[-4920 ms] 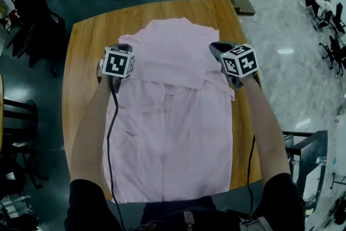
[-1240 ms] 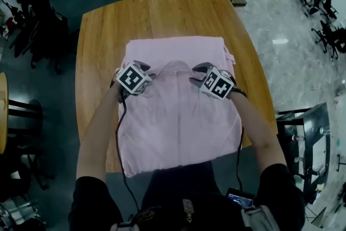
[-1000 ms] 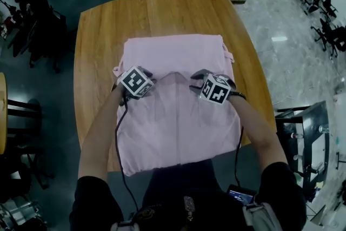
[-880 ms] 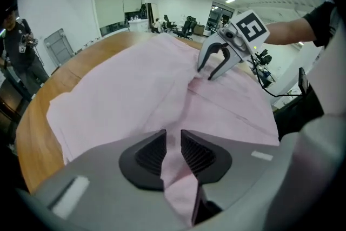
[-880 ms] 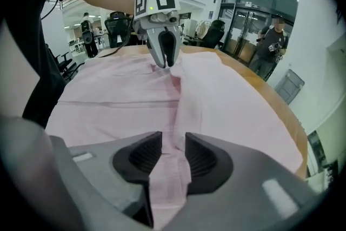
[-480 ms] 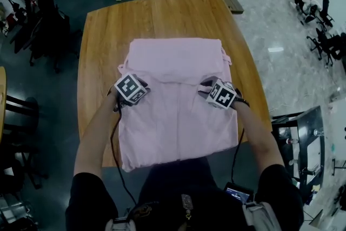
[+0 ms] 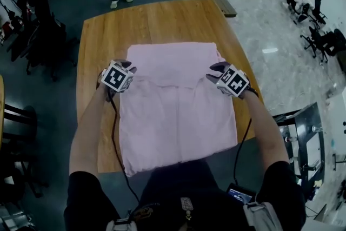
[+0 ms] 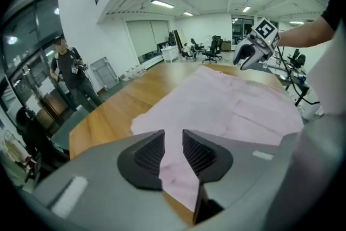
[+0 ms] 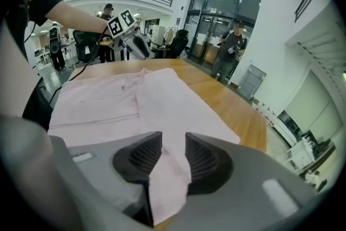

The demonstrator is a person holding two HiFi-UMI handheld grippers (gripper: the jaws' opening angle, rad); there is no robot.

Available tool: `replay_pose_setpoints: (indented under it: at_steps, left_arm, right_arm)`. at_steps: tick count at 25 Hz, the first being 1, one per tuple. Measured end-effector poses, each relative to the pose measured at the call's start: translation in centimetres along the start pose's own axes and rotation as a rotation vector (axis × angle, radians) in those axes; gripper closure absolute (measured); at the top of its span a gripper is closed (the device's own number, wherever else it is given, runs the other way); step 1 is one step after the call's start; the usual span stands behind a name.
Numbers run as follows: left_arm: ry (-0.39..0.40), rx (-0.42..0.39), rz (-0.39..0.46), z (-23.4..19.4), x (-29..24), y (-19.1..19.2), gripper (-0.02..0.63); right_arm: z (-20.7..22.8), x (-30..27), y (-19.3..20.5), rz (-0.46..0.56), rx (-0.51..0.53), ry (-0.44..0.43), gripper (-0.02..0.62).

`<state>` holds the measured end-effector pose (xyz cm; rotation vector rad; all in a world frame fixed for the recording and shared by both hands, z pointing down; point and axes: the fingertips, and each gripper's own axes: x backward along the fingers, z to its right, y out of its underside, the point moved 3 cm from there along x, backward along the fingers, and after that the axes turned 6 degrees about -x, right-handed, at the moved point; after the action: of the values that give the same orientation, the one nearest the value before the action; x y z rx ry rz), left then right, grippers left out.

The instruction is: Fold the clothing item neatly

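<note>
1. The shirt (image 7: 178, 116) lies flat on the table (image 7: 157, 19). Its far part is already doubled back over the body, and its near hem reaches the near edge of the table.
2. Your left gripper (image 7: 127, 66) is at the shirt's left edge and your right gripper (image 7: 217, 68) at its right edge. Both are level with the edge of the folded-over flap.
3. The left gripper view shows pink cloth running up between the jaws. They have just been opening a little, but the gap is narrow and the cloth looks pinched.
4. The right gripper view shows a strip of cloth clamped between the jaws and hanging out below them, so that grip looks firm.
5. You seem to be starting the next crosswise fold, with both side edges picked up and the cloth coming off the table there.
6. Tighten the left grip before you go further, because a slip on that side would skew the fold.
7. Next, lift both sides evenly and keep the cloth taut between the grippers.
8. Carry the raised line over so the edges line up, then lay it down flat before you let go.
</note>
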<state>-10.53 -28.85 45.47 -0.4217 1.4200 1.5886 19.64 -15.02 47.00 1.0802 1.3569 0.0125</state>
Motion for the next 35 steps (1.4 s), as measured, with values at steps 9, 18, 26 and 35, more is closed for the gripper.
replay_pose_setpoints:
  at_steps: [9, 18, 26, 35]
  left_arm:
    - [-0.109, 0.115, -0.052, -10.7, -8.7, -1.9, 0.468]
    - [0.068, 0.226, -0.129, -12.9, -16.5, 0.4, 0.385]
    - [0.194, 0.258, -0.158, -12.2, -17.8, 2.7, 0.345]
    - [0.273, 0.329, -0.177, -11.1, -17.3, 3.0, 0.484]
  right_arm:
    - [13.3, -5.1, -2.4, 0.150, -0.251, 0.030, 0.434]
    - [20.1, -12.1, 2.1, 0.066, -0.496, -0.066, 0.326]
    - [19.1, -14.5, 4.4, -0.049, -0.452, -0.158, 0.305]
    - [17.9, -14.4, 3.6, -0.072, -0.407, -0.180, 0.525]
